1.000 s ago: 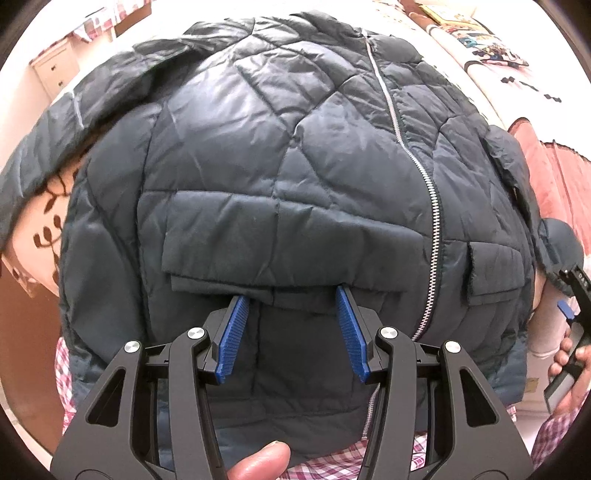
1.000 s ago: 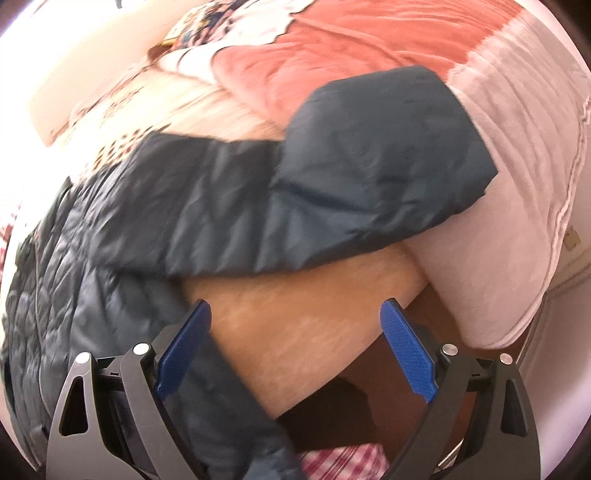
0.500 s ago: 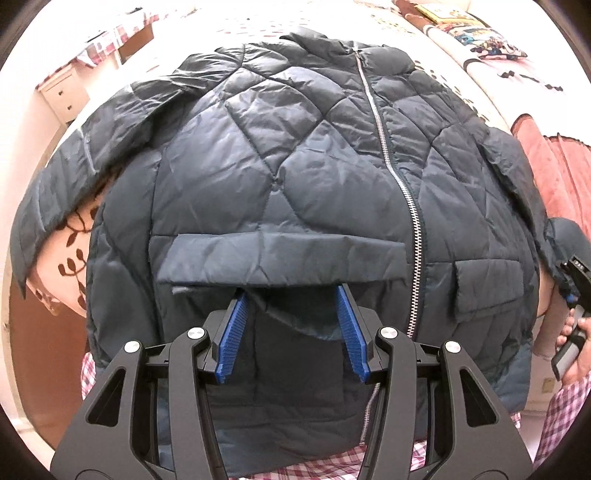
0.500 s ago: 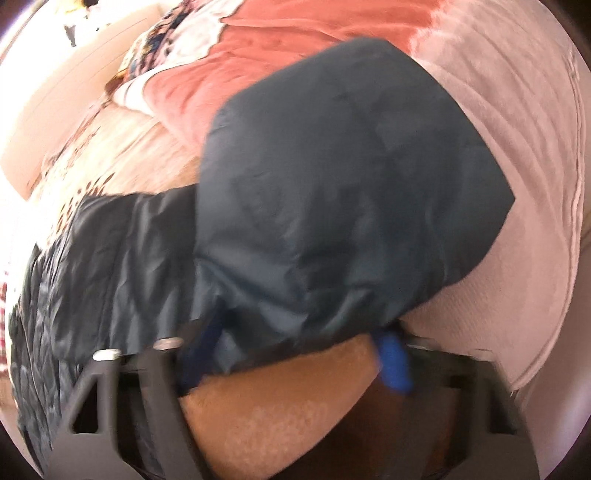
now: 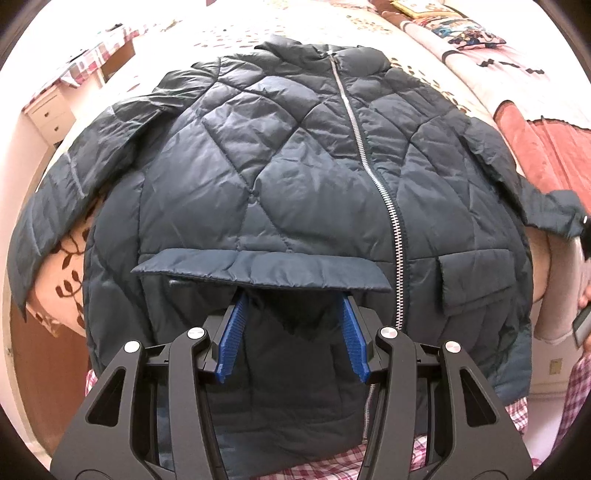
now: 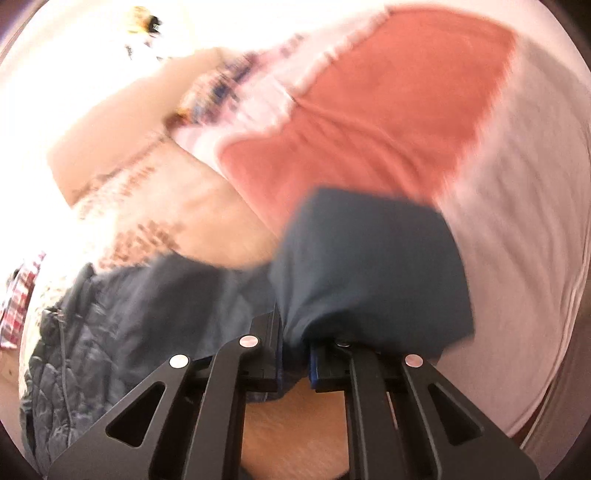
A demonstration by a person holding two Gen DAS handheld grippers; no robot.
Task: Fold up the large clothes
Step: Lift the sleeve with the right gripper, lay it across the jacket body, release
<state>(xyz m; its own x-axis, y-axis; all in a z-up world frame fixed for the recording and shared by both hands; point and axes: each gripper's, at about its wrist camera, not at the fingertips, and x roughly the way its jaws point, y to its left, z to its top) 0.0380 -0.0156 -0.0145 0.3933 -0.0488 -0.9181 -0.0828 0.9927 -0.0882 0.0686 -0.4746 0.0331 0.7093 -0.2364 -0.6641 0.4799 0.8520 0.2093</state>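
A dark quilted jacket [image 5: 295, 177] lies front up on the bed, zipped, its hem hanging over the near edge. My left gripper [image 5: 291, 310] is open, its blue pads [image 5: 232, 336] just under a pocket flap [image 5: 258, 269], holding nothing. The jacket's right sleeve [image 5: 543, 206] stretches to the right edge of the left wrist view. In the blurred right wrist view my right gripper [image 6: 295, 354] is shut on the cuff of that sleeve [image 6: 369, 266].
The bed has a beige leaf-print sheet [image 5: 66, 266]. A red and pink blanket [image 6: 388, 103] and patterned pillows [image 5: 461, 33] lie at the right. A white drawer unit [image 5: 48, 110] stands far left. Red checked cloth [image 5: 321, 469] shows at the bottom.
The left gripper has pulled back, so more of the jacket shows. The right gripper moved onto the sleeve cuff and closed on it; it was open a second ago.
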